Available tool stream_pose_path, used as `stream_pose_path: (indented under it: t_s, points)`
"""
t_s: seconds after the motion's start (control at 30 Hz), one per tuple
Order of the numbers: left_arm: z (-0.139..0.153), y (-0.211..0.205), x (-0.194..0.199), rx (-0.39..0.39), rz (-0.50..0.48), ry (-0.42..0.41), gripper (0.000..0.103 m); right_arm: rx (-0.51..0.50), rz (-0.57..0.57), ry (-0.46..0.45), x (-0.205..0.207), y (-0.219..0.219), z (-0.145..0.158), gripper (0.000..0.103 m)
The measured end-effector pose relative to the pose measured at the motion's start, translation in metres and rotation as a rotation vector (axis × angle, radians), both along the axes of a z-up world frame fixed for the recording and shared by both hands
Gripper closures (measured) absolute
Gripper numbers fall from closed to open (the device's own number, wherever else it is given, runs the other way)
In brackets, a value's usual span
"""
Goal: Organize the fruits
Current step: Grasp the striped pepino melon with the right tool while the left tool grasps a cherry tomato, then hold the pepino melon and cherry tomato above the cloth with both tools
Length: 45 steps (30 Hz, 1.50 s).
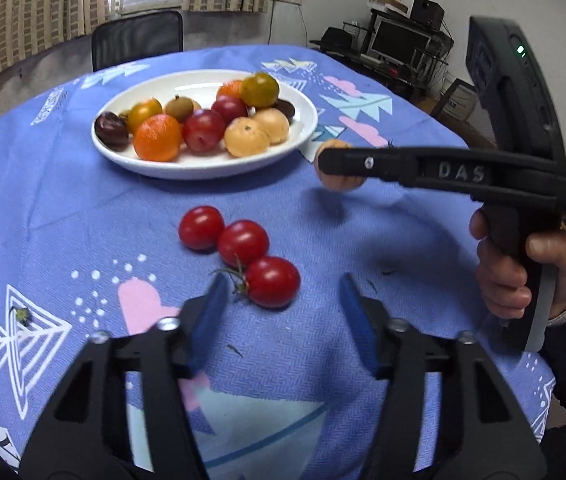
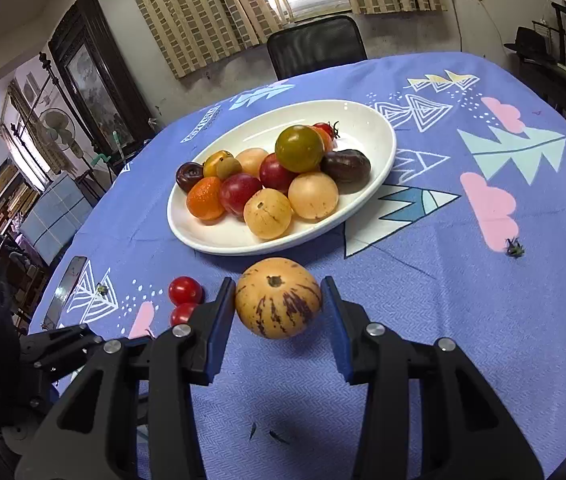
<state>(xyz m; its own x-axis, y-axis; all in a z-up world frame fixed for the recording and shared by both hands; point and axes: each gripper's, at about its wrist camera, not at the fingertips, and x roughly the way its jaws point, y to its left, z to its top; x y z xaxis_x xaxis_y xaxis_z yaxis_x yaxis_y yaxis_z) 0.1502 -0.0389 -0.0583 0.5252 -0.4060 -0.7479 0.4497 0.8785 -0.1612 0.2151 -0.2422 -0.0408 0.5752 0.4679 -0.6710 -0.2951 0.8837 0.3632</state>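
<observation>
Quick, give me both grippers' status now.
Left gripper: open, holding nothing, near the red tomatoes.
Right gripper: closed on a striped yellow fruit, in front of the plate.

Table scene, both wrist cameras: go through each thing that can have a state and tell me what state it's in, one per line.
Left claw: open, empty, low over the tablecloth.
Right claw: around the striped melon; whether it grips, cannot tell.
Striped melon: between the right claw's fingers, off the plate.
Three cherry tomatoes: loose on the cloth, touching in a row.
White plate: piled with fruit.
</observation>
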Motion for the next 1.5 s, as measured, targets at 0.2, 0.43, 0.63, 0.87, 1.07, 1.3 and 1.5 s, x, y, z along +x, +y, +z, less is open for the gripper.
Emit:
stream_pose_path:
  t_s: [0.2,0.43,0.63,0.87,1.07,1.3,1.5]
  points:
    - [-0.013,0.003,0.011,0.003,0.043,0.052,0.059,0.016,0.000,-0.015,-0.003,-0.003,0.007,0.059]
    - [-0.016,-0.002,0.014,0.017,0.056,0.050,0.059,0.022,0.009,-0.015,-0.004,-0.002,0.009,0.059]
    - [-0.016,-0.004,0.017,0.007,0.071,0.054,0.058,0.021,0.008,-0.014,-0.003,-0.002,0.009,0.059]
    - [-0.017,-0.008,0.017,0.034,0.066,0.036,0.062,0.019,0.009,-0.016,-0.004,-0.002,0.009,0.059]
    - [-0.017,-0.005,0.017,0.012,0.064,0.048,0.063,0.016,0.008,-0.010,-0.004,-0.002,0.007,0.059]
    - [-0.014,-0.002,0.014,-0.011,0.055,0.051,0.063,0.010,0.010,-0.006,-0.004,-0.001,0.007,0.059]
    - [-0.011,0.002,0.011,-0.035,0.074,0.055,0.064,0.008,0.018,-0.013,-0.005,0.000,0.008,0.059]
